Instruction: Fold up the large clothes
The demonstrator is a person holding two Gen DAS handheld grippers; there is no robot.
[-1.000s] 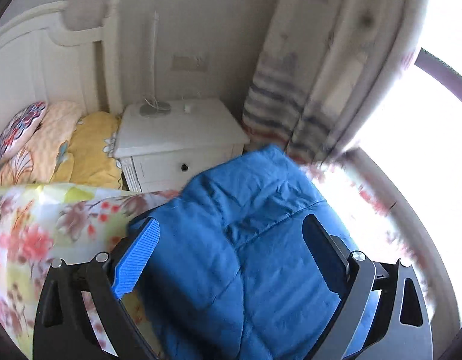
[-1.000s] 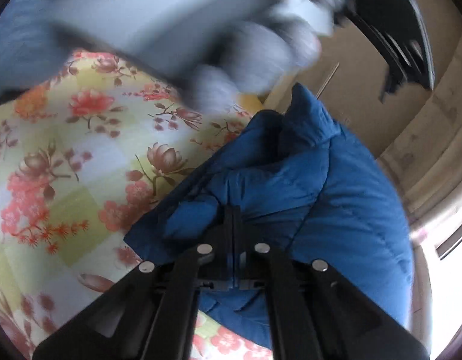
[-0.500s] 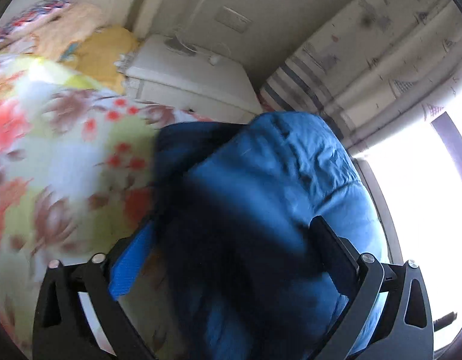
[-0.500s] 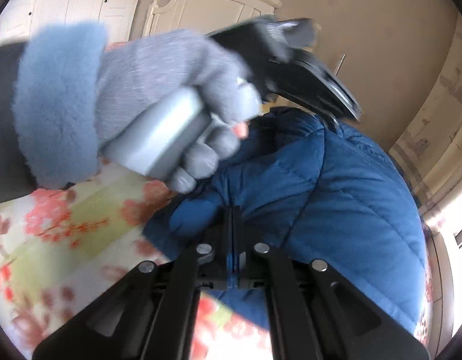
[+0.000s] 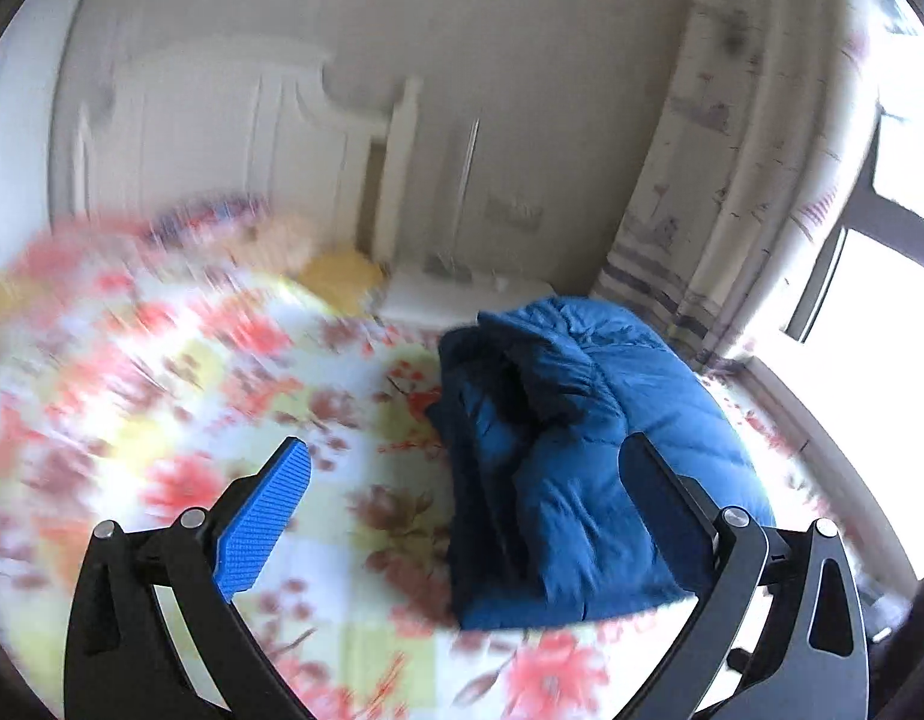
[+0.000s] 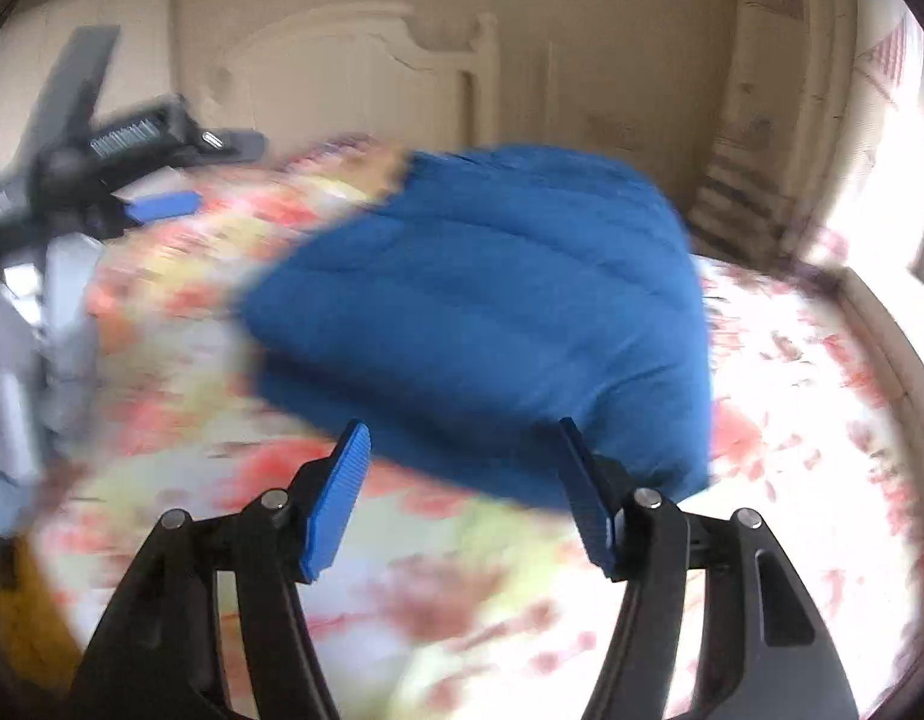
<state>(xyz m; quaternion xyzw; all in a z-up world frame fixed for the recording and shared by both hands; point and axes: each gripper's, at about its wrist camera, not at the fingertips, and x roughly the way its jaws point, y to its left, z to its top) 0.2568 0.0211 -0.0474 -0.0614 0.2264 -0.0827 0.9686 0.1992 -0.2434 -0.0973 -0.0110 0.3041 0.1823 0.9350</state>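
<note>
A blue quilted down jacket lies folded in a thick bundle on the floral bedspread, near the bed's right side. It also shows in the right wrist view. My left gripper is open and empty, held above the bed just short of the jacket. My right gripper is open and empty, close to the jacket's near edge. The left gripper and the gloved hand holding it show at the left of the right wrist view. Both views are motion-blurred.
A white headboard and pillows are at the far end. A white nightstand stands beside the bed. A curtain and a bright window are on the right.
My right gripper has opened and let go of the jacket, then drawn back. My left gripper has pulled back and swung up, off the jacket. The jacket now rests folded on the bed.
</note>
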